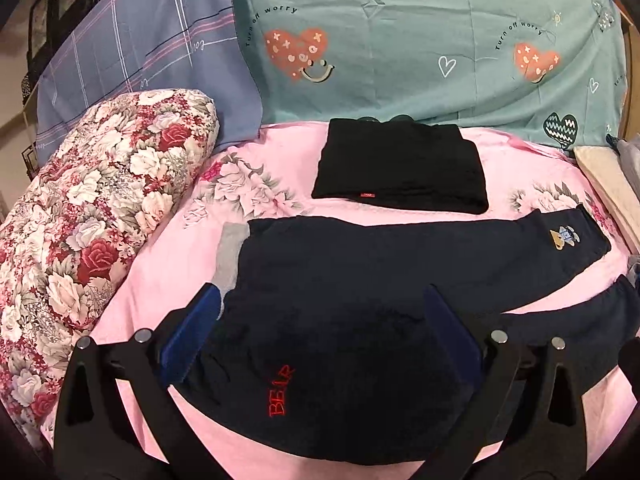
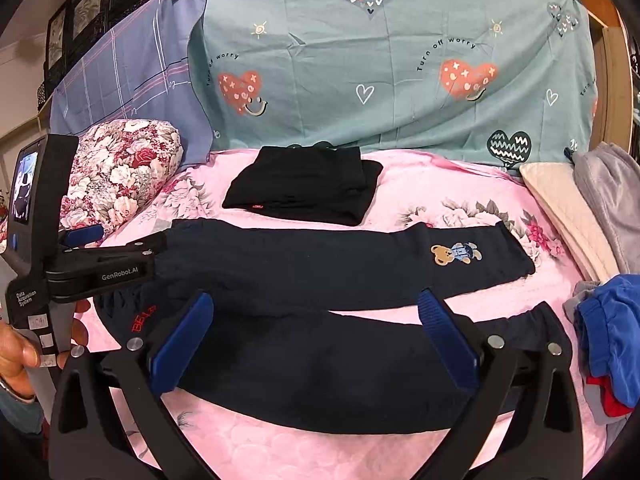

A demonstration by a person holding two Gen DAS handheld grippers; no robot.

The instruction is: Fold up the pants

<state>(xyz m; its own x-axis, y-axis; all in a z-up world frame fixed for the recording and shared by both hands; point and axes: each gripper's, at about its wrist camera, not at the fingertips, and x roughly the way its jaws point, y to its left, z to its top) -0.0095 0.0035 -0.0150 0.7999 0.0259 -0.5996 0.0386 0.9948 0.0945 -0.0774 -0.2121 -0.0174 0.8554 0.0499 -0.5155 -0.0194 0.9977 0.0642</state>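
Observation:
Dark navy pants [image 1: 360, 280] with a red "BEAR" word and a bear patch lie spread on the pink bed sheet [image 1: 168, 272], waist at the left, both legs running right. They also show in the right wrist view [image 2: 320, 272]. My left gripper [image 1: 320, 312] is open, its blue pads either side of the waist area just above the cloth. It shows from the side in the right wrist view [image 2: 120, 256]. My right gripper [image 2: 316, 320] is open over the near leg, holding nothing.
A folded black garment [image 1: 400, 168] lies behind the pants. A floral pillow roll [image 1: 100, 208] is at the left. A teal heart-print sheet [image 1: 400, 40] hangs at the back. Cream and grey fabrics [image 2: 580, 208] and blue-red clothes [image 2: 612, 340] pile at the right.

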